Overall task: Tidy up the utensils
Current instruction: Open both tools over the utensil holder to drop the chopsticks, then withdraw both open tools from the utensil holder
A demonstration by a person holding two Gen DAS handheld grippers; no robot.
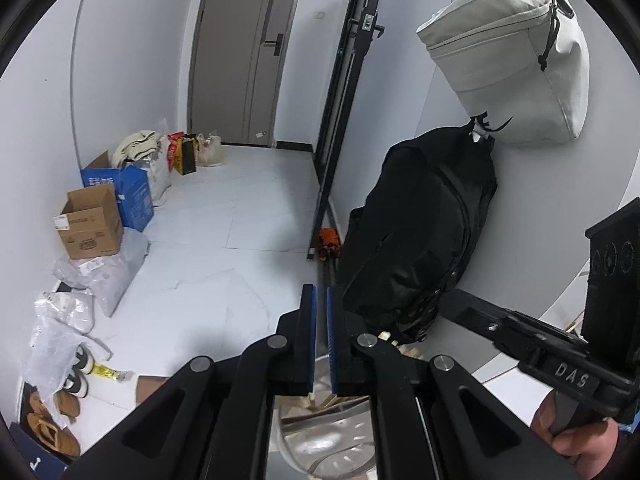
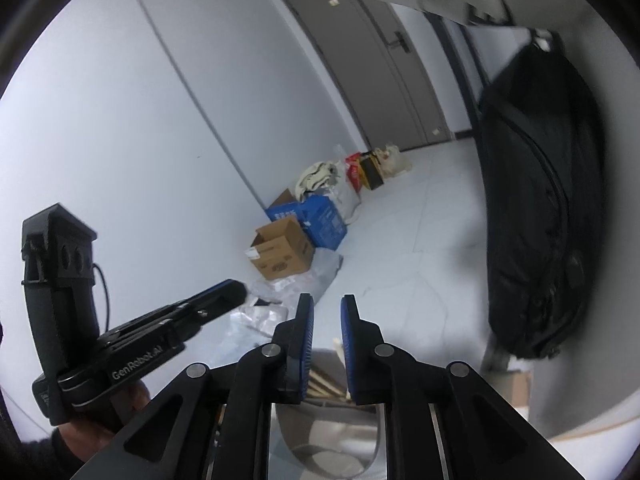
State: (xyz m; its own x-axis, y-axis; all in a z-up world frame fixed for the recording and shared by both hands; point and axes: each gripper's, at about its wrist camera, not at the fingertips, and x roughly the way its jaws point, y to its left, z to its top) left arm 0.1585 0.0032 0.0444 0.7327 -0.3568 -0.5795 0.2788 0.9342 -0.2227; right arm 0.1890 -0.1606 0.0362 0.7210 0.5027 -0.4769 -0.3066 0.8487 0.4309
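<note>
In the left wrist view my left gripper (image 1: 321,300) is shut, its blue pads nearly touching with nothing between them. Below its fingers lie pale wooden chopsticks (image 1: 334,400) over a shiny metal container (image 1: 320,444). My right gripper (image 1: 452,306) reaches in from the right, held by a hand. In the right wrist view the right gripper (image 2: 326,308) stands slightly open, its tips empty. The chopsticks (image 2: 326,382) show low in the gap, above the metal container (image 2: 332,456); I cannot tell whether the pads touch them. The left gripper (image 2: 236,290) enters from the left, its fingers together.
A black backpack (image 1: 420,232) leans on the wall to the right, under a pale hanging bag (image 1: 512,64). A cardboard box (image 1: 90,226), a blue box (image 1: 130,194), plastic bags and shoes (image 1: 52,420) line the left wall. A grey door (image 1: 244,52) is at the back.
</note>
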